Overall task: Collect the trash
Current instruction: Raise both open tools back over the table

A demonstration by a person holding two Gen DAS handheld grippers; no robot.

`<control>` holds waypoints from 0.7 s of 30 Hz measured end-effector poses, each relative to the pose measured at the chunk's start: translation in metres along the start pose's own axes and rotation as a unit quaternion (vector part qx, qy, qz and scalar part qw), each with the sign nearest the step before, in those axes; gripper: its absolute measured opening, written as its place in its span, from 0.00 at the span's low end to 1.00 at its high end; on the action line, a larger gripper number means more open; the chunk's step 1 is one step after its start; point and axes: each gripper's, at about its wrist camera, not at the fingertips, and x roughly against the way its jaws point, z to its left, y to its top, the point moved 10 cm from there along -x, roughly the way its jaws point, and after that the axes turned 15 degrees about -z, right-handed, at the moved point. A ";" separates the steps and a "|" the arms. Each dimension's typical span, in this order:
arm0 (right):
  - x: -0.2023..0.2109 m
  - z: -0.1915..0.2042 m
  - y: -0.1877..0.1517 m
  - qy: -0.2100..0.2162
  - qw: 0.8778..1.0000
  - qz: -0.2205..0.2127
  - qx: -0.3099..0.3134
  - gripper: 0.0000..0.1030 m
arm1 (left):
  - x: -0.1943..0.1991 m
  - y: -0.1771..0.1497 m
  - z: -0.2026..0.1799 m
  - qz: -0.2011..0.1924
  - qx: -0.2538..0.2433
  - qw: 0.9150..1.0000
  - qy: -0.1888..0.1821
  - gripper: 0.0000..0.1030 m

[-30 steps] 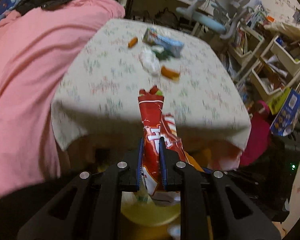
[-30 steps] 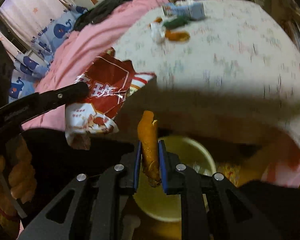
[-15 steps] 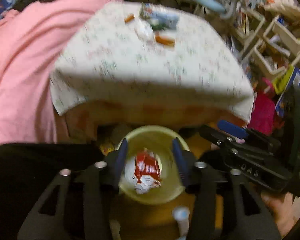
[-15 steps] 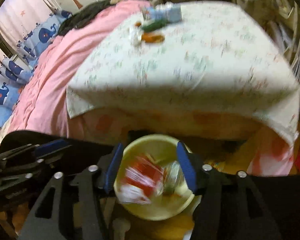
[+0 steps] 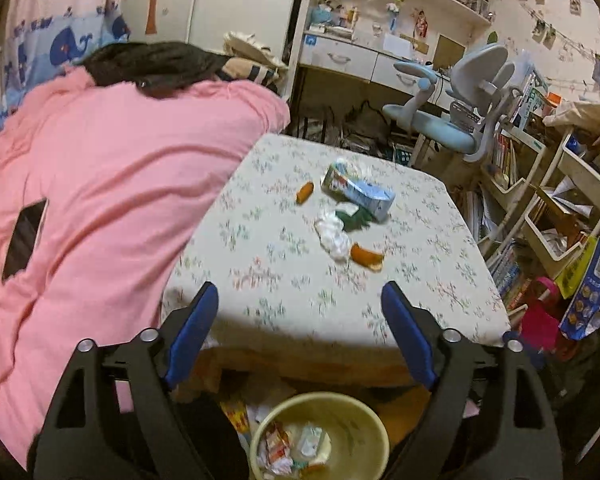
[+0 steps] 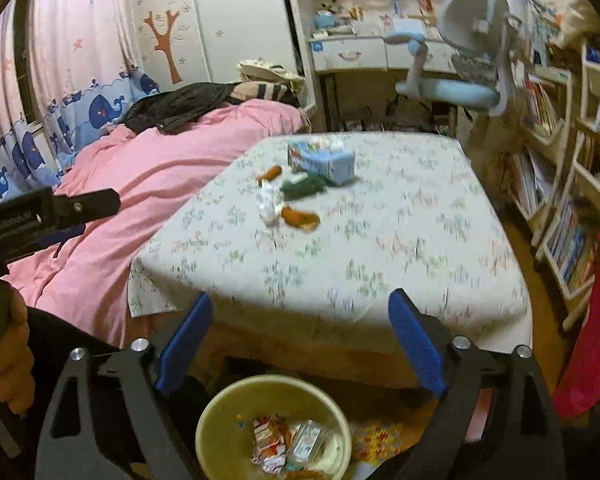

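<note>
A slip is judged likely at the next pickup: the orange peel (image 5: pixel 366 257) and the crumpled tissue (image 5: pixel 332 234) lie touching, so both may be caught and one dropped beside the yellow bin (image 5: pixel 320 436). The left tongs (image 5: pixel 300 334) and right tongs (image 6: pixel 300 340) are opening wide, and nothing is held between them. The remaining trash on the worktop (image 5: pixel 420 280) is seen well ahead of the tongs, the bin just below them.

Each wrist camera is sitting behind its own blue-padded fingers, facing forward and tilting downward, close above the yellow bin (image 5: pixel 320 436) (image 6: pixel 274 428). Both views are sharing the bin and the floral-clothed table (image 5: pixel 284 280) (image 6: pixel 380 240) beyond it.
</note>
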 end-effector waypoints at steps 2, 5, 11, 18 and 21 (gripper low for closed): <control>-0.004 -0.004 0.016 -0.004 1.000 -0.015 0.013 0.91 | -0.009 0.009 -0.004 -0.007 -0.011 1.000 0.001 0.80; -0.018 -0.010 0.047 -0.010 0.998 -0.044 0.035 0.93 | -0.027 0.025 -0.010 -0.019 -0.017 1.000 0.003 0.83; -0.054 -0.026 0.087 -0.013 0.995 -0.064 0.074 0.93 | -0.068 0.052 -0.016 -0.033 -0.038 0.999 0.011 0.91; -0.079 -0.049 0.079 -0.032 0.997 -0.059 0.031 0.93 | -0.108 0.070 -0.009 -0.053 -0.051 0.997 0.030 0.93; -0.088 -0.047 0.083 -0.026 0.997 -0.061 0.034 0.93 | -0.120 0.063 -0.006 -0.038 -0.044 0.998 0.035 0.93</control>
